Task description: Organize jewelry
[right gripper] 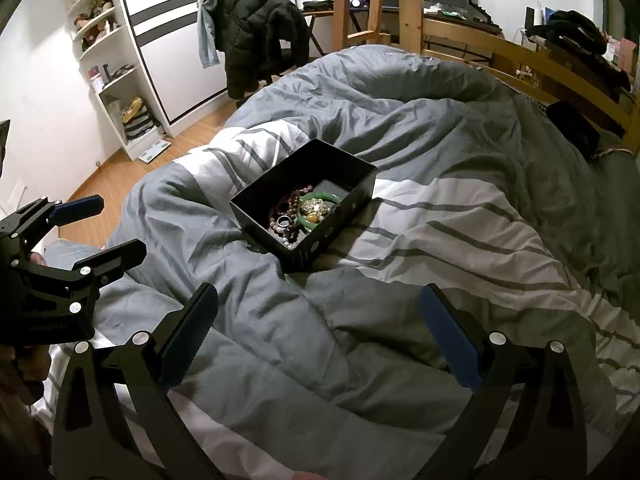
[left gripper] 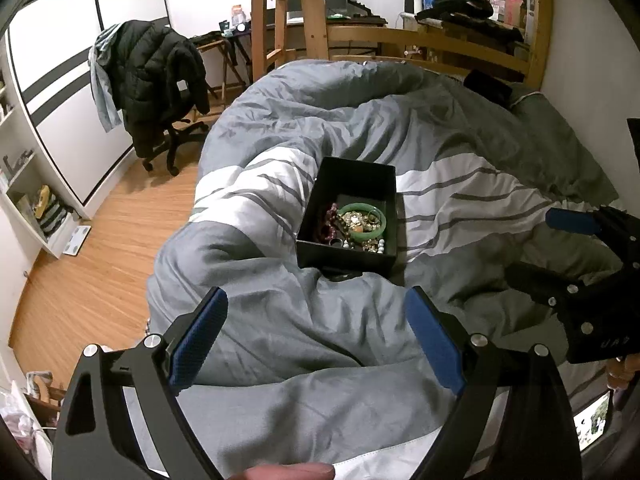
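Both claws hang spread and empty over the duvet (left gripper: 320, 340): left gripper (left gripper: 318, 312), right gripper (right gripper: 320, 304). Beyond them, apart from both, sits an open black box (left gripper: 344, 258) holding a green bangle (left gripper: 382, 222), beads (right gripper: 286, 204) and a ring (right gripper: 283, 221).
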The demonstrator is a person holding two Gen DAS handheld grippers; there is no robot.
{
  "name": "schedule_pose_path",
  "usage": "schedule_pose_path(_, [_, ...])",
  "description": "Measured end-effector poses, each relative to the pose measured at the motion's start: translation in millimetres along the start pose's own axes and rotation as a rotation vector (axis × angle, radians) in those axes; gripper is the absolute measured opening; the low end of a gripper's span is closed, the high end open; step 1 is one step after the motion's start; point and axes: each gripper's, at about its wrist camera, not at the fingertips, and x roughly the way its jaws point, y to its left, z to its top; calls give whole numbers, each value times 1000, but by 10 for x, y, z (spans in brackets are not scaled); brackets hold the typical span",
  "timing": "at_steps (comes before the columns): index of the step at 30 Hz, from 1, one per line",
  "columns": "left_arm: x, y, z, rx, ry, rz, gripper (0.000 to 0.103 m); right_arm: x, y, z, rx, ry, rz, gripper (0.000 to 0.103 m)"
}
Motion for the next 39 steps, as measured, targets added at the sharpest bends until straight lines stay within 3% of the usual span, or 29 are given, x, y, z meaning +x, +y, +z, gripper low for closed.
schedule_pose_path(39, [53, -70, -39, 10, 25, -1, 89, 30, -24, -42, 5, 4, 2, 99])
